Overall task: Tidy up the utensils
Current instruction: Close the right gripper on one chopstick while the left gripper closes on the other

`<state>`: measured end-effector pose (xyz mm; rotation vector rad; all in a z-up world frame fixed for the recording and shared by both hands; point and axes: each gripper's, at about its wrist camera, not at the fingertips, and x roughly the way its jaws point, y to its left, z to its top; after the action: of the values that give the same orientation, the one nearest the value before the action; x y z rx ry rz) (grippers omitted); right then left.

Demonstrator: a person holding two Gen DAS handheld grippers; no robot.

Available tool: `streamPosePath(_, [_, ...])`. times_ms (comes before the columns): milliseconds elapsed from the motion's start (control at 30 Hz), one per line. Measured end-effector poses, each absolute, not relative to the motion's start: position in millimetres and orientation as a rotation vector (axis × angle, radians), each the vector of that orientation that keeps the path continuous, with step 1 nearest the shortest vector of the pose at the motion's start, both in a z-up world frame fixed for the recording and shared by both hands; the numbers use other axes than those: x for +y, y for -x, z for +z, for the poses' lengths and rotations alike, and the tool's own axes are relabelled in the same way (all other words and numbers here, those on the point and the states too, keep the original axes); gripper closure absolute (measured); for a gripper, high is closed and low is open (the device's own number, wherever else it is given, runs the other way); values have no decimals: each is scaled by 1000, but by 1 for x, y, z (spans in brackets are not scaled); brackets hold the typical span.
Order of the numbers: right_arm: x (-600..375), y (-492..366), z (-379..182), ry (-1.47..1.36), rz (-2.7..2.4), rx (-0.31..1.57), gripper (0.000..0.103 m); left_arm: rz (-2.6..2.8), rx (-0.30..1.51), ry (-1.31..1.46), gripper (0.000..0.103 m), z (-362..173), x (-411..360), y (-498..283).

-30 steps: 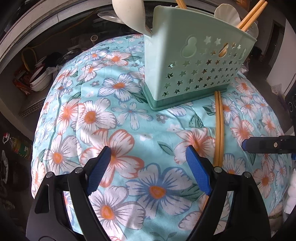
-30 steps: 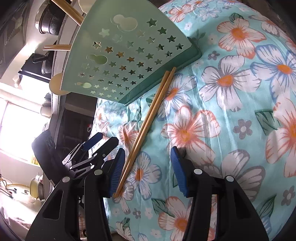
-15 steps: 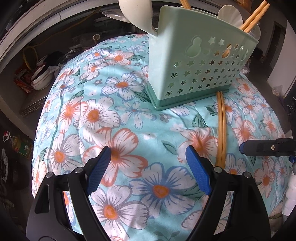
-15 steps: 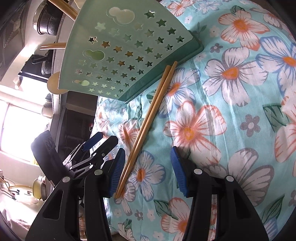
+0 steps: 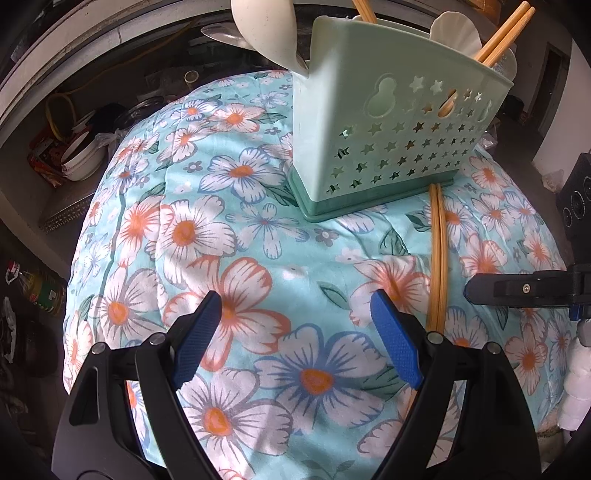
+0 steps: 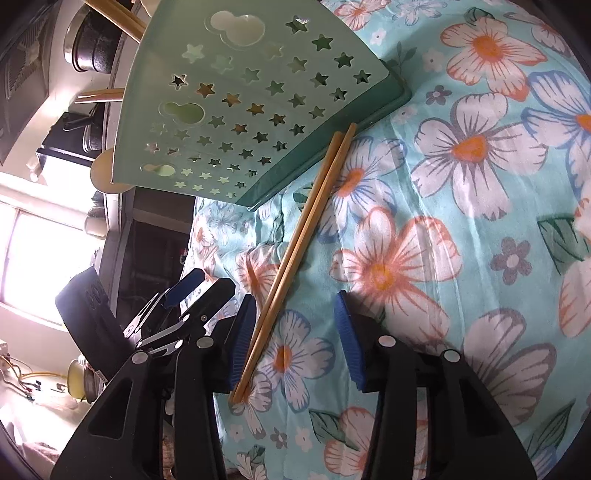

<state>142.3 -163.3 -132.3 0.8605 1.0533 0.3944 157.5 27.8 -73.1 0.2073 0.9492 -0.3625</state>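
A mint-green utensil holder (image 5: 391, 129) with star cut-outs stands on the floral cloth (image 5: 258, 229); it also shows in the right wrist view (image 6: 251, 96). It holds white spoons (image 5: 266, 29) and chopsticks (image 5: 502, 33). A loose pair of wooden chopsticks (image 5: 436, 258) lies on the cloth, one end against the holder's base. My left gripper (image 5: 295, 336) is open and empty, left of the pair. My right gripper (image 6: 291, 339) is open, low over the cloth, with the near end of the chopsticks (image 6: 295, 251) just inside its left finger.
The right gripper's finger (image 5: 517, 290) reaches in from the right edge of the left wrist view. The left gripper (image 6: 181, 306) shows beside the right one. White bowls (image 5: 81, 158) and a bottle (image 5: 37, 288) sit below the table's left edge. A black speaker (image 5: 576, 199) is at right.
The left gripper has pulled back a little and shifted left, so the holder sits farther right. The right gripper has edged slightly toward the chopsticks. Both stay open.
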Motion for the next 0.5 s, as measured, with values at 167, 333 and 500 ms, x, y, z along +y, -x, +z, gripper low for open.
streamPosePath(167, [-158,-152,-135,-876,405,1055,67,-360,951,-201,24,-72,28,-157])
streamPosePath(333, [-152,-161,-139,-892,405,1057,76,-360,951,-198,24,-72,29,-159])
streamPosePath(500, [-155,-164,-148,-931,418,1055,91,-360,951,-198,24,-72,28,-158])
